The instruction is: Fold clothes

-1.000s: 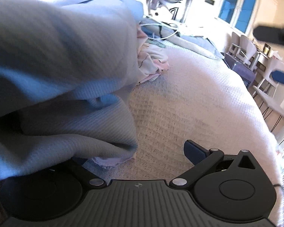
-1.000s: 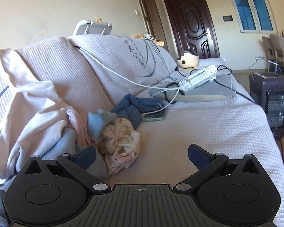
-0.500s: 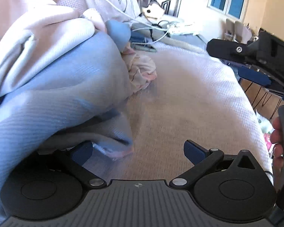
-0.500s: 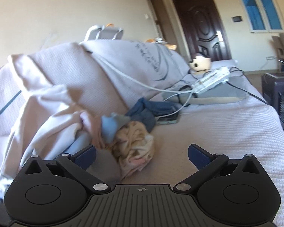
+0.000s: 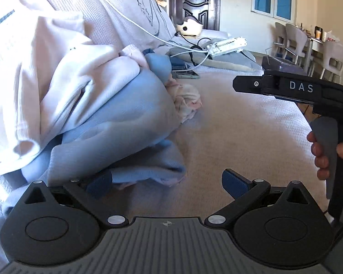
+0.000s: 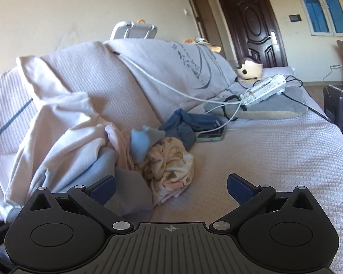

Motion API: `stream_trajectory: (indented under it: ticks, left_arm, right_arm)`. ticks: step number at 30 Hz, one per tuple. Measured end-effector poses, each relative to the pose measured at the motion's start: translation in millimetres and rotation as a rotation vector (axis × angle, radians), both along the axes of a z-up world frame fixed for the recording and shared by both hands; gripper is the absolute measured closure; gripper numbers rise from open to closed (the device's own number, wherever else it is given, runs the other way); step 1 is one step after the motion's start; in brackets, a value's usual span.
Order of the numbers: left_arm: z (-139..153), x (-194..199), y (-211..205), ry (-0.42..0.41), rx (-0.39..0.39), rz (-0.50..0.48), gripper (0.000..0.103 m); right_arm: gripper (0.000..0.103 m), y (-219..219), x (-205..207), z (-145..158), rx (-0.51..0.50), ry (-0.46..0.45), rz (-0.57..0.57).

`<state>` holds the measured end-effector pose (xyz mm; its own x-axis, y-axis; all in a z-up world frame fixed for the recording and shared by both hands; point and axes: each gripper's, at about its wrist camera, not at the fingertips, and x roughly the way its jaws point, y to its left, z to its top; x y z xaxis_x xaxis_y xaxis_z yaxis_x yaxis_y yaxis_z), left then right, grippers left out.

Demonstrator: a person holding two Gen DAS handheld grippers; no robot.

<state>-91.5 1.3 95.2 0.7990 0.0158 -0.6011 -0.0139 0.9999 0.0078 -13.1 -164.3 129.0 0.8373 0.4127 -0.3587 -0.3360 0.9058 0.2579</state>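
Two grippers in play, and neither has hold of anything. My left gripper (image 5: 167, 180) is spread wide, its left finger (image 5: 100, 181) tucked right up against the edge of the crumpled light blue knit garment (image 5: 125, 123), its right finger over bare sofa cover. That blue piece sits low in the heap on the pale waffle-weave sofa cover (image 5: 240, 141), with a loose white ribbed top (image 5: 57, 80) draped over it. My right gripper (image 6: 171, 186) is also wide open, hovering near the cream patterned bundle of cloth (image 6: 171, 162). Further back there's a dark blue garment (image 6: 189, 123) by a phone (image 6: 210, 135), and a white power strip (image 6: 263, 89) on a grey cushion (image 6: 274, 109).
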Motion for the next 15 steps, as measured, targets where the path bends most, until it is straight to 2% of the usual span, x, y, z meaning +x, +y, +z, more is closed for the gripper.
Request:
stream_trajectory:
  ticks: [9,15]
  left_arm:
    - [7.4,-17.0,13.9,0.008,-0.031,0.045,0.000]
    - [22.2,-27.4,25.6,0.002,-0.067,0.071,0.000]
  right_arm:
    - [0.000,1.3,-3.0,0.1,-0.018,0.002,-0.002]
    - [0.000,2.9,-5.2,0.3,-0.023,-0.004,0.012]
